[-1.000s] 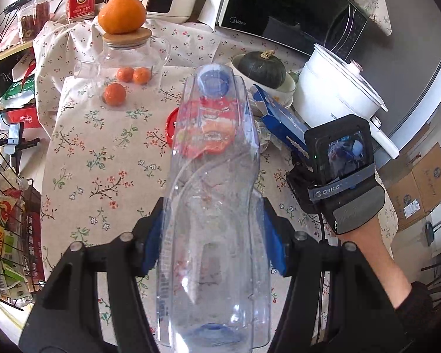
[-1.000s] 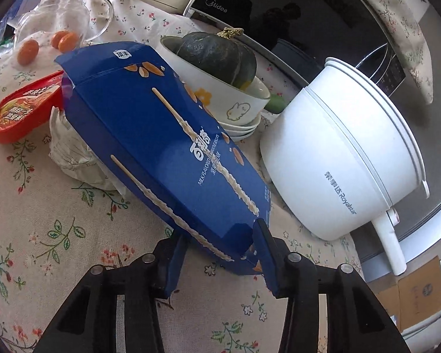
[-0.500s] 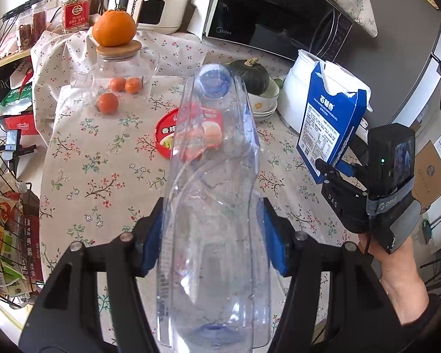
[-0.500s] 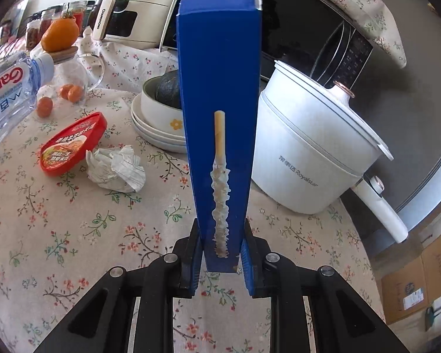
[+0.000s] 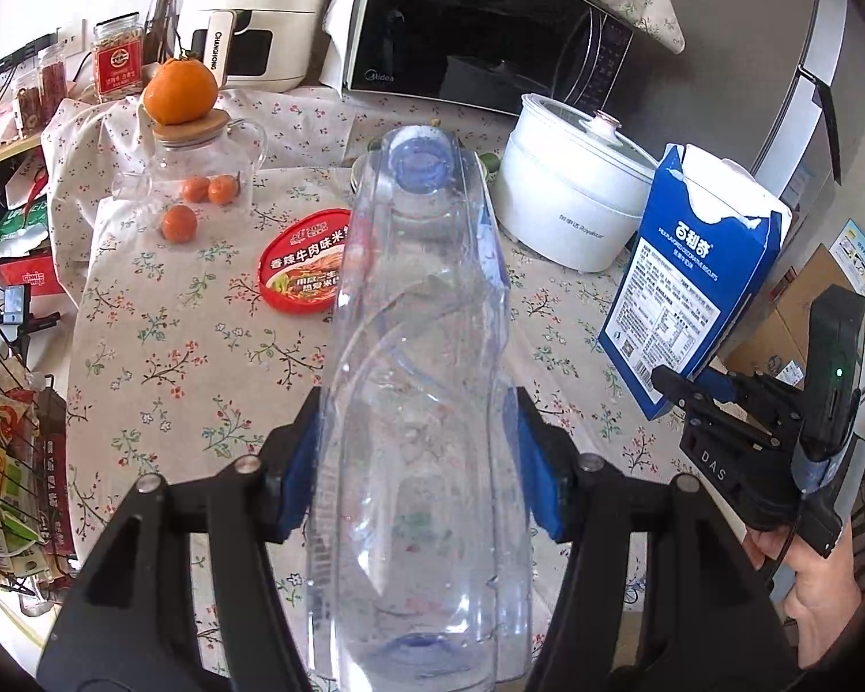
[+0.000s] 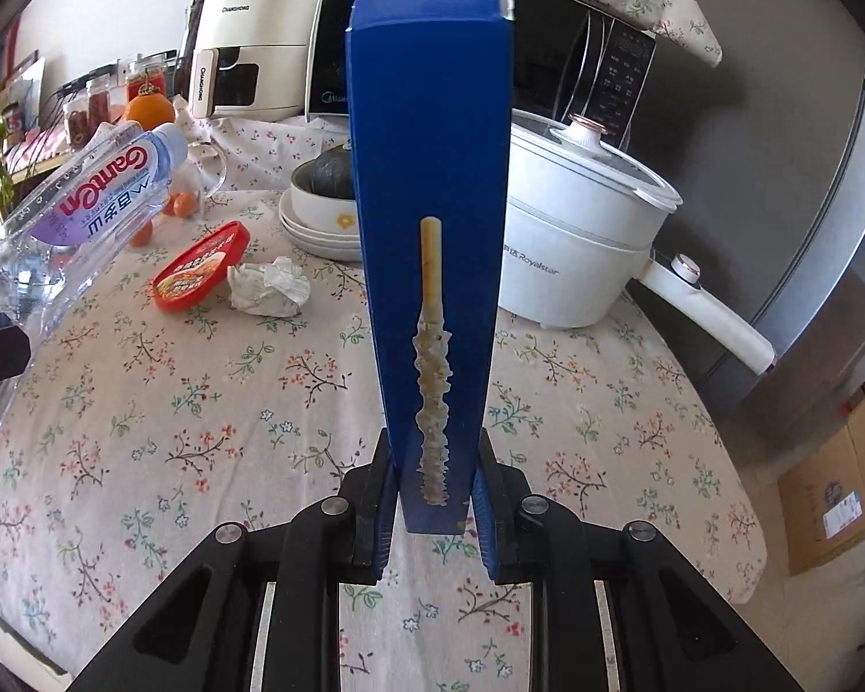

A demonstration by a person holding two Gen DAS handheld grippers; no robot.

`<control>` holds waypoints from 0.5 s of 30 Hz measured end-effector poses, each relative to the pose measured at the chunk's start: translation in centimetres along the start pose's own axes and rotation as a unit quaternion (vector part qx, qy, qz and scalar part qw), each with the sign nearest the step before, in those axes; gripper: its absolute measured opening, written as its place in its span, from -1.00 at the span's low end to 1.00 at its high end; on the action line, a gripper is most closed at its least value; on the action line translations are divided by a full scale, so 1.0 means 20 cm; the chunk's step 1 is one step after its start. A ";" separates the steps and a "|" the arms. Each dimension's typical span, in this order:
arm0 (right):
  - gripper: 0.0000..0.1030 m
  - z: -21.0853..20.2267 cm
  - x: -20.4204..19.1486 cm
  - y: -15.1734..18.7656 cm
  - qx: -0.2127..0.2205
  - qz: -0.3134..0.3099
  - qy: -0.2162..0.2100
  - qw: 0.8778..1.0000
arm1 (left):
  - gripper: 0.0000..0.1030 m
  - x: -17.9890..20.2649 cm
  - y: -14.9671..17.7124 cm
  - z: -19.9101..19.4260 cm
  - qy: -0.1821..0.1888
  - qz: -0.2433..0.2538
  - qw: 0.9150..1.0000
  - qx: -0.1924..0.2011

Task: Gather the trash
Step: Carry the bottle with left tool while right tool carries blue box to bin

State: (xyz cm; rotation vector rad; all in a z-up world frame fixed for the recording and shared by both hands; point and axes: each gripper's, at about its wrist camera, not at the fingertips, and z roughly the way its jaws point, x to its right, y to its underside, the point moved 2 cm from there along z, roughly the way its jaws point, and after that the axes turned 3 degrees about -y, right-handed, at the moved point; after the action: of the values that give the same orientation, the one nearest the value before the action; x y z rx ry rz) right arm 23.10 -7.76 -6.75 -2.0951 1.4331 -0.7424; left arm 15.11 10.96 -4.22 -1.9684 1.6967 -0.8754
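My left gripper (image 5: 418,476) is shut on a clear empty plastic bottle (image 5: 421,380), held above the floral tablecloth with its blue cap pointing away. The bottle also shows at the left of the right wrist view (image 6: 86,207). My right gripper (image 6: 432,510) is shut on the lower end of a blue biscuit box (image 6: 432,219), held upright above the table. The box (image 5: 698,288) and right gripper (image 5: 703,392) show at the right of the left wrist view. A red noodle-cup lid (image 6: 202,265) and a crumpled white tissue (image 6: 268,288) lie on the table.
A white electric pot (image 6: 576,242), a bowl stack with a dark squash (image 6: 317,213), a microwave (image 5: 478,29) and an air fryer (image 5: 242,17) stand at the back. A glass jar with an orange on its lid (image 5: 190,144) and small oranges are at back left. A wire rack (image 5: 6,461) is at the left.
My right gripper lifted the blue box off the table, turned it upright and drew it back to the right. My left gripper pulled back and up a little with the bottle.
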 end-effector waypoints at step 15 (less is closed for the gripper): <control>-0.54 -0.15 0.19 0.20 -0.014 0.048 -0.005 0.999 | 0.21 0.29 0.08 0.04 0.013 0.049 0.999 -0.006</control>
State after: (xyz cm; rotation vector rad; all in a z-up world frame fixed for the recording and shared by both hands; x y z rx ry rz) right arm 19.45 -12.85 -6.57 -2.0313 1.5348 -0.6770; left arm 14.89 4.88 -4.57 -1.8721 1.8012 -0.8611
